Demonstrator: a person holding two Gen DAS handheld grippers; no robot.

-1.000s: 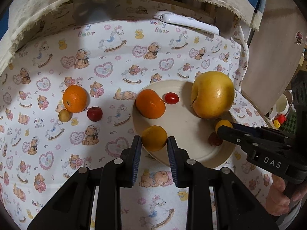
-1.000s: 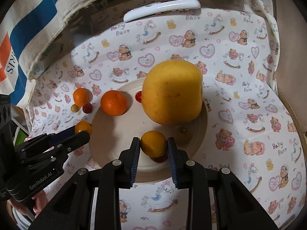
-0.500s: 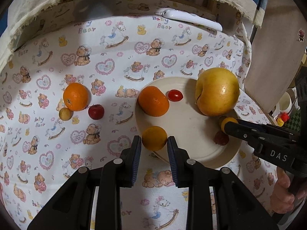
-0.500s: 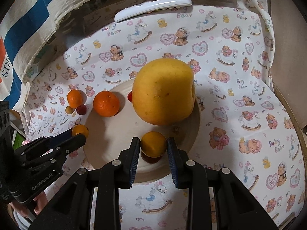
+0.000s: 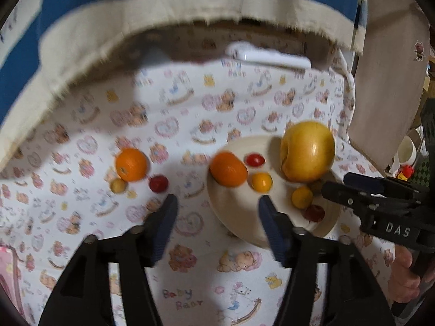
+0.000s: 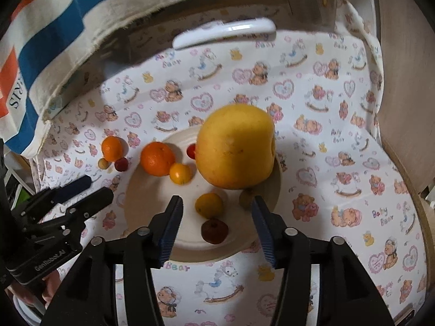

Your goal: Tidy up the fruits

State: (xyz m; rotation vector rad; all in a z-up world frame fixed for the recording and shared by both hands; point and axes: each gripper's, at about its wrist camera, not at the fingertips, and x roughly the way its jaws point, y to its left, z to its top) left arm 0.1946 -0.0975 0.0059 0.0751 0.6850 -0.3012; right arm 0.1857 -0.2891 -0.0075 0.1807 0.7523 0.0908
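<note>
Ten fruits [image 6: 235, 146], one plate [image 6: 141, 203]

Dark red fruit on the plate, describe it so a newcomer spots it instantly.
Find the round cream plate on the bear-print cloth. On its near rim, closest to the right gripper, lies the dark red fruit. It is the only dull, brownish-red piece, just below a small yellow fruit.

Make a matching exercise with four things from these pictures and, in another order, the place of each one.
Things:
1. large yellow fruit
2. white remote
3. dark red fruit
4. small red fruit

Places:
A. on the cloth, left of the plate
B. near edge of the plate
C. far end of the cloth
D. far side of the plate

Pairs: 1-D, 2-C, 3-B, 4-A
</note>
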